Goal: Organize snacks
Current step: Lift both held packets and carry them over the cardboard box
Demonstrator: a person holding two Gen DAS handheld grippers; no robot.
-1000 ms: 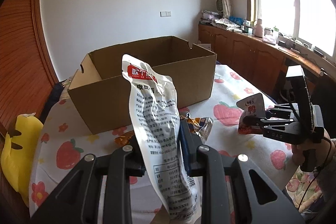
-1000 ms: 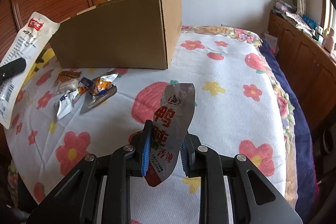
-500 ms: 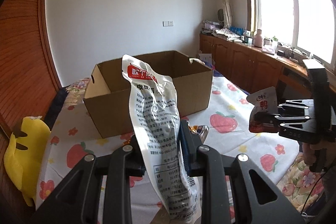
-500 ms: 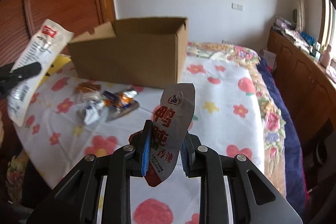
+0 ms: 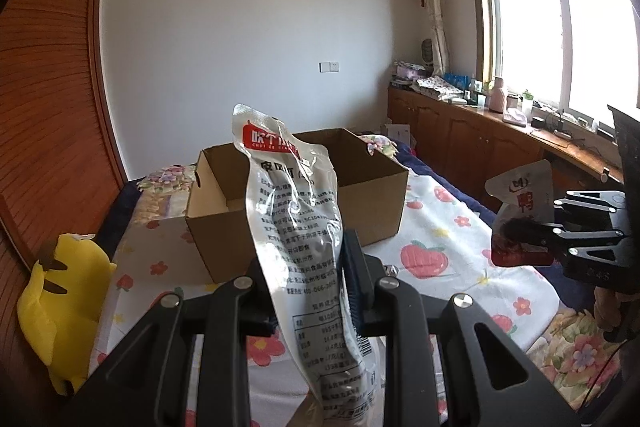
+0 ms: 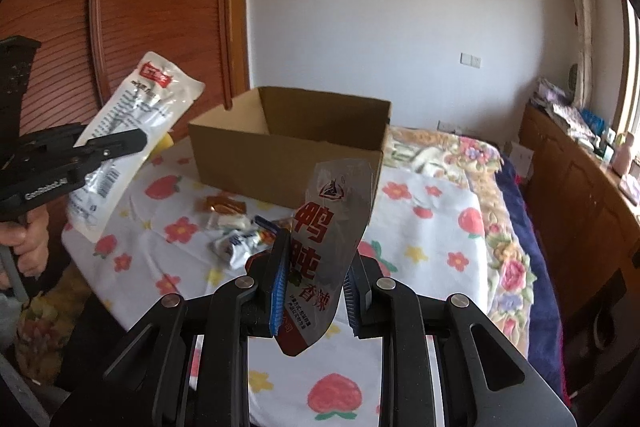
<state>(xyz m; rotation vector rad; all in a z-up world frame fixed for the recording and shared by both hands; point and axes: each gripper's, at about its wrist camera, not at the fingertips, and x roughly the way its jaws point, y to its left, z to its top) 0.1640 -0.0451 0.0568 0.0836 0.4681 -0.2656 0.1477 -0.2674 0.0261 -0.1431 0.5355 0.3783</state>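
Observation:
My left gripper (image 5: 306, 263) is shut on a long silver snack pouch (image 5: 296, 211) with a red label, held upright well above the bed; it also shows in the right wrist view (image 6: 132, 131). My right gripper (image 6: 316, 267) is shut on a silver and red duck snack packet (image 6: 328, 239), seen in the left wrist view (image 5: 524, 199) at the right. An open cardboard box (image 5: 372, 199) stands ahead on the flowered bedspread (image 6: 424, 227). Several loose snack packets (image 6: 236, 227) lie in front of the box.
A yellow plush toy (image 5: 60, 303) lies at the bed's left edge. A wooden wardrobe (image 6: 160, 7) stands left, wooden cabinets (image 5: 480, 147) with clutter under the window right. The box (image 6: 288, 143) is empty as far as I see.
Both grippers have risen well above the bed with their packets still held. The box and the loose packets now look lower and farther away.

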